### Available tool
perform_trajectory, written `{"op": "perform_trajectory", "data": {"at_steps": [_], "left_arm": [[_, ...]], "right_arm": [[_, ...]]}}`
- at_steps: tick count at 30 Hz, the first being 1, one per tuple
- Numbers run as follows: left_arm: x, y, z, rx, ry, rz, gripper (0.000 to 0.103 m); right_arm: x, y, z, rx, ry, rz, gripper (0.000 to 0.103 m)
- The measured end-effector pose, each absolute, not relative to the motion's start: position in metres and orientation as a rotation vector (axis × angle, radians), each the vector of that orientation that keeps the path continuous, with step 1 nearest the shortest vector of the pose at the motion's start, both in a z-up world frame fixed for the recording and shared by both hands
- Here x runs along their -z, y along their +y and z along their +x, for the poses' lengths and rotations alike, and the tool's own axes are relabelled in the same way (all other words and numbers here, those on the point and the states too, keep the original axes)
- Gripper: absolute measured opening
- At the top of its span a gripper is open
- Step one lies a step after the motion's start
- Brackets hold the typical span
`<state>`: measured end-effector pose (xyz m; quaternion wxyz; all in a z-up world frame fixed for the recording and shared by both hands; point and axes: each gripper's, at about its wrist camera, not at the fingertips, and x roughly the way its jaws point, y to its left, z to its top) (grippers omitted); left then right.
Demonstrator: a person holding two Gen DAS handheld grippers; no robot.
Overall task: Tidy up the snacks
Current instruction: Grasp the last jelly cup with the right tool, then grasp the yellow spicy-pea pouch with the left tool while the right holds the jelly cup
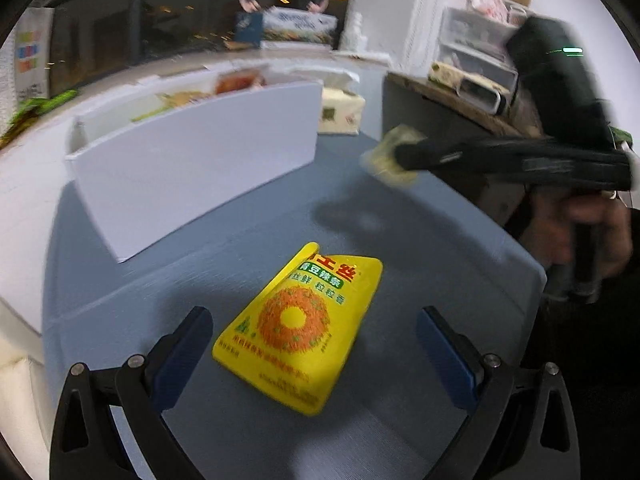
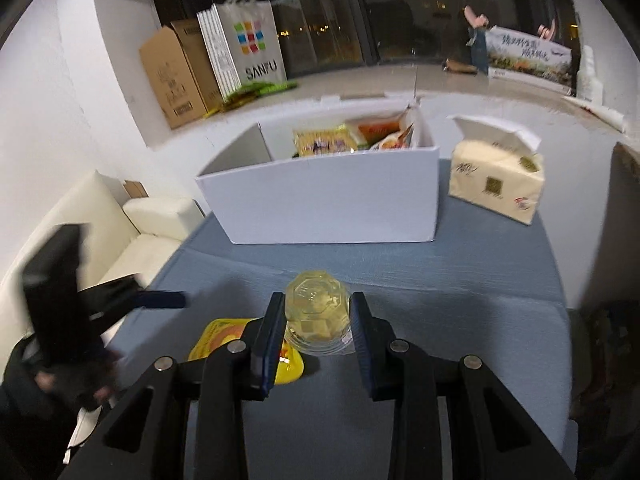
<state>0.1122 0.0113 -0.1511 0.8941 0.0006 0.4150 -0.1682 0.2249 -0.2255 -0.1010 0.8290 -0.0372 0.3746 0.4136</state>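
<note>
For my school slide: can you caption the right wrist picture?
Right tongs grip a clear snack cup above the blue table, facing the white box.

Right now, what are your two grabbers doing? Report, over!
Left gripper open, hovering over yellow snack bag. Right gripper shut on clear jelly cup. White box ahead, already holding snacks. Path clear.

A yellow packet [image 1: 298, 330] with an orange ring print lies flat on the blue mat, in front of the white box [image 2: 328, 196]. A clear jelly cup [image 2: 318, 314] is held above the mat, also before the box, which holds several snack packets [image 2: 324, 140].
</note>
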Motion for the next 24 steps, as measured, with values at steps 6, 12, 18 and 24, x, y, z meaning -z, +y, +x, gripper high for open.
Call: {"op": "perform_trajectory", "data": {"at_steps": [6, 12, 18, 24], "left_arm": [[0.175, 0.013, 0.153, 0.544, 0.965, 0.066, 0.103], [0.191, 0.007, 0.170, 0.622, 1.023, 0.143, 0.101], [0.178, 0.002, 0.151, 0.613, 0.958, 0.185, 0.052], [0.149, 0.020, 0.122, 0.522, 0.833, 0.081, 0.033]], "right_arm": [[0.089, -0.252, 0.215, -0.859, 0.767, -0.070, 0.035], [0.091, -0.259, 0.213, -0.848, 0.776, -0.065, 0.035], [0.098, -0.256, 0.211, -0.850, 0.789, -0.070, 0.035], [0.100, -0.247, 0.210, -0.865, 0.791, -0.078, 0.035]]}}
